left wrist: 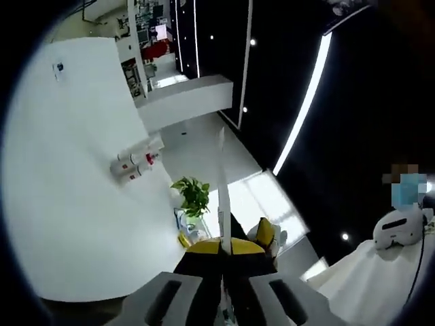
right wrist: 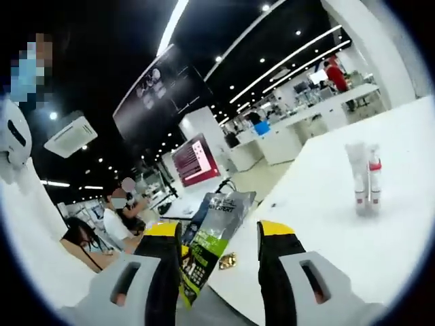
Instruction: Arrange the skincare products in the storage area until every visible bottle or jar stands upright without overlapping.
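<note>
Nearest in the left gripper view, the left gripper (left wrist: 224,255) had its yellow-tipped jaws pressed together on nothing, a thin pale strip rising just past the tips. In the right gripper view, the right gripper (right wrist: 219,234) held its jaws apart and empty, with a green and black pouch (right wrist: 207,251) showing between them, near the edge of the white table (right wrist: 326,224). A small gold object (right wrist: 227,261) lay just beside the pouch. Farther out on the table stood the bottles (right wrist: 364,178), white with red bands, touching or nearly touching one another and well apart from the pouch; in the left gripper view the same bottles (left wrist: 136,163) sat out on the table (left wrist: 68,204), beyond a leafy plant (left wrist: 193,195) at the table's edge. Both grippers were well away from the bottles, so the arranging appeared hardly begun. The bottles looked tall and narrow and crowded, so closing on one could knock over its neighbour. With both views tilted, upright would be hard to judge, and whether any bottle leaned could not be told.
</note>
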The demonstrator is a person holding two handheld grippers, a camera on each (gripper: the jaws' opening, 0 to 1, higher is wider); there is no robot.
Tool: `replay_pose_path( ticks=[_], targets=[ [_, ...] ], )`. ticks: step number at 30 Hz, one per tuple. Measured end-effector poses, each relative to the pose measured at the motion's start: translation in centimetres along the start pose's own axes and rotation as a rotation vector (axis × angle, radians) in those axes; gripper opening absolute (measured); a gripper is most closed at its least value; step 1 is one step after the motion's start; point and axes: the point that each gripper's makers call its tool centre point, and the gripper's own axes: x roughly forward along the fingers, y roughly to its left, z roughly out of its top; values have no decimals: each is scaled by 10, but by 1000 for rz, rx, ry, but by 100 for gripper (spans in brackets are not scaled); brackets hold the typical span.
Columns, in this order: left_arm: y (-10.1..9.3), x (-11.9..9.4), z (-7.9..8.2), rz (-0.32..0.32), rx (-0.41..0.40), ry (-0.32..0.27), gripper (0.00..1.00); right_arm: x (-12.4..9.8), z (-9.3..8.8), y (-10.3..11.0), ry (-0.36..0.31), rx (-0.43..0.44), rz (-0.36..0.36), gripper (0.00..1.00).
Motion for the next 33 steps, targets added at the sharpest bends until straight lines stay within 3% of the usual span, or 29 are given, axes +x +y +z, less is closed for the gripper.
replay_pose_path(
  ticks=[4, 12, 16, 17, 18, 21, 22, 24, 29, 33],
  targets=[
    [6, 0, 6, 17, -25, 7, 2, -8, -12, -10, 10, -27, -62, 45],
    [12, 7, 24, 9, -77, 0, 2, -29, -69, -50, 160, -155, -227, 44],
    [15, 12, 34, 25, -82, 4, 2, -41, -73, -75, 131, -273, -372, 36],
    [15, 14, 37, 28, -83, 6, 2, -41, -76, -78, 139, -275, -391, 36],
    [14, 16, 40, 28, -81, 8, 2, -41, -75, -82, 163, -344, -409, 36],
    [10, 20, 46, 25, -73, 11, 2, -34, -68, -88, 110, -425, -445, 38],
    [8, 21, 47, 22, -72, 12, 2, -32, -74, -92, 121, -403, -447, 39],
    [6, 23, 48, 18, -69, 22, 2, -34, -88, -108, 228, -362, -514, 40],
    [7, 22, 41, 36, -50, 41, 2, -39, -79, -110, 161, -337, -514, 41],
    [7, 19, 29, 29, -67, 42, 2, -38, -80, -111, 159, -335, -519, 40]
  ],
)
